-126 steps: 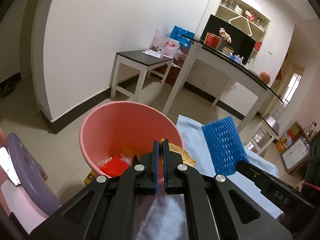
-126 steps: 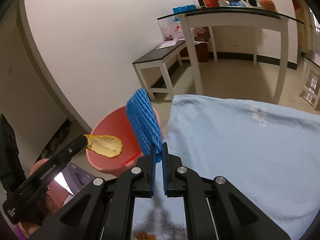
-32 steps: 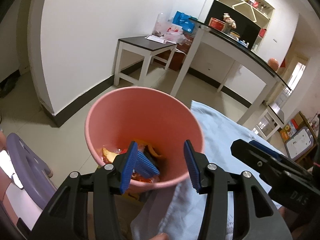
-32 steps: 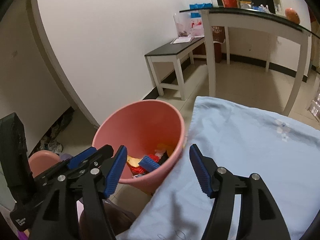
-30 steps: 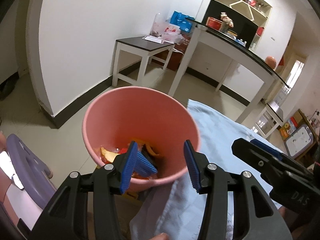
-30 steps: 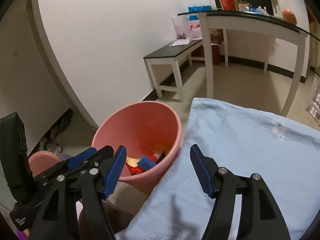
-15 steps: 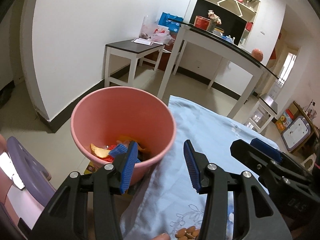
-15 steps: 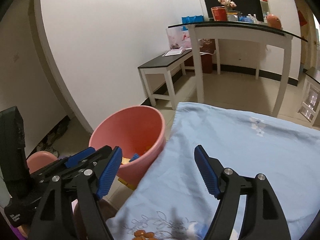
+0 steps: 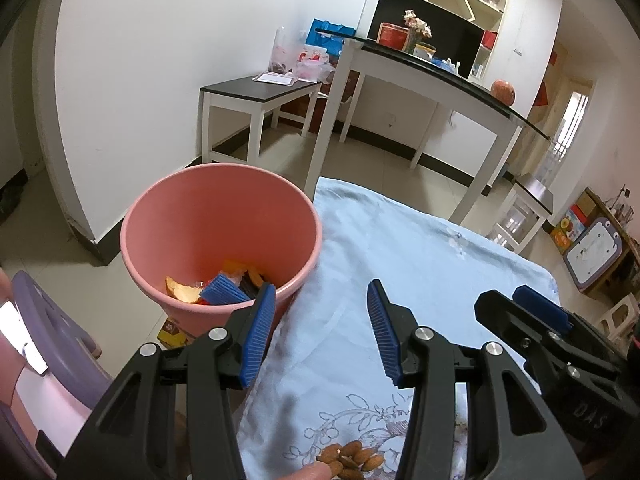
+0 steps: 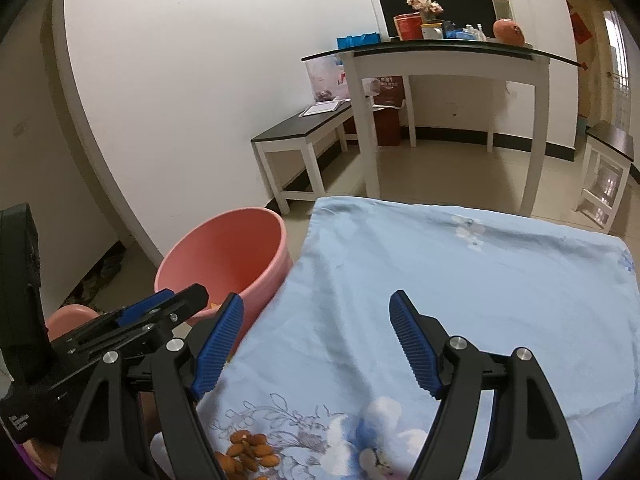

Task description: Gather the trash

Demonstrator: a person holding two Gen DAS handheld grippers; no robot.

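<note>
Pink bin [image 9: 200, 220] ahead-left holding scraps, almonds [image 9: 352, 458] just below the fingers, left gripper [image 9: 320, 336] and right gripper [image 10: 316, 344] both spread wide, empty.

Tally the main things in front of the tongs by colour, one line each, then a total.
Pink: 1, the bucket
Light blue: 1, the tablecloth
Brown: 1, the pile of almonds
Black with blue pads: 2, the left tongs and the right tongs, both open and empty
Total: 5
</note>
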